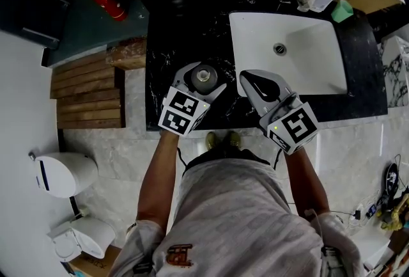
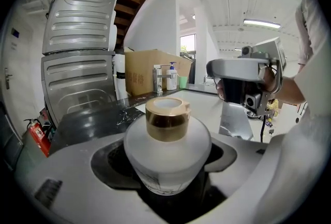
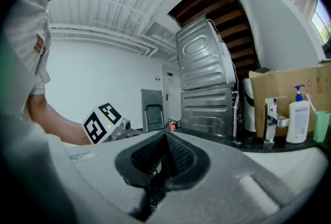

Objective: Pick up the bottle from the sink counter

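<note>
Surface [image 1: 185, 39]: black marble, white sink [image 1: 307, 71] at right of head view. Cardboard box [image 3: 289, 88] behind tap: side face shows only in gripper views, print too faint to read. Left gripper [image 1: 203, 80], frame centre: jaws apart round bottle [image 2: 166, 153], dark gap either side. Bottle upright over surface, left of sink, base hidden; frosted white, gold cap [image 2: 166, 120]. Grey print low on body, illegible, unseen from head view. Right gripper [image 3: 164, 140]: jaws together, nothing between.
</note>
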`<state>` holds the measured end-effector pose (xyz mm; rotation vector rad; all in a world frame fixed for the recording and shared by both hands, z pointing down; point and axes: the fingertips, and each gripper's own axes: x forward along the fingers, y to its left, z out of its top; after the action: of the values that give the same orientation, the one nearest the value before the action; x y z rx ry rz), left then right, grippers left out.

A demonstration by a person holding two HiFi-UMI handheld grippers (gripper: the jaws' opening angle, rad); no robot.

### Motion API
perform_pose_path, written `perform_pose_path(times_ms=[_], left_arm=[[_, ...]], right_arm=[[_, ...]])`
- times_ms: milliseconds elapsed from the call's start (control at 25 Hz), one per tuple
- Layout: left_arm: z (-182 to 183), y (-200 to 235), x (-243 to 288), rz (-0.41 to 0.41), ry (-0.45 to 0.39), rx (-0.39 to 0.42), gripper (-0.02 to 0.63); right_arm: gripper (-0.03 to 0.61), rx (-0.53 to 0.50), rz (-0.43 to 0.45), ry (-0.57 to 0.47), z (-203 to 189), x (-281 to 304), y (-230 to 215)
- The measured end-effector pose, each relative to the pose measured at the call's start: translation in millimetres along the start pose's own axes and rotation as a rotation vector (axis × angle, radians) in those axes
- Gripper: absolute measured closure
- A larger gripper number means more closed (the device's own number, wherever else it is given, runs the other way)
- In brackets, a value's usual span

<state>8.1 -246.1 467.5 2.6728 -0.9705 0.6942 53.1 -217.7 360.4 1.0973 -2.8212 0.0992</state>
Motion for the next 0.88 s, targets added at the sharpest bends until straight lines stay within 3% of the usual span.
perform_pose_path(times_ms=[600, 880], left_arm=[[62.2, -13.3, -53.1, 0.044, -0.128, 0.033, 0.283], [74.1, -21.8, -70.4, 0.047, -0.16, 0.041, 0.283]], right_arm=[[0.577, -0.025, 0.002, -0.044, 18.3, -2.9, 7.9], [0.577, -0.021, -0.013, -0.052, 20.4, -9.5, 12.1]])
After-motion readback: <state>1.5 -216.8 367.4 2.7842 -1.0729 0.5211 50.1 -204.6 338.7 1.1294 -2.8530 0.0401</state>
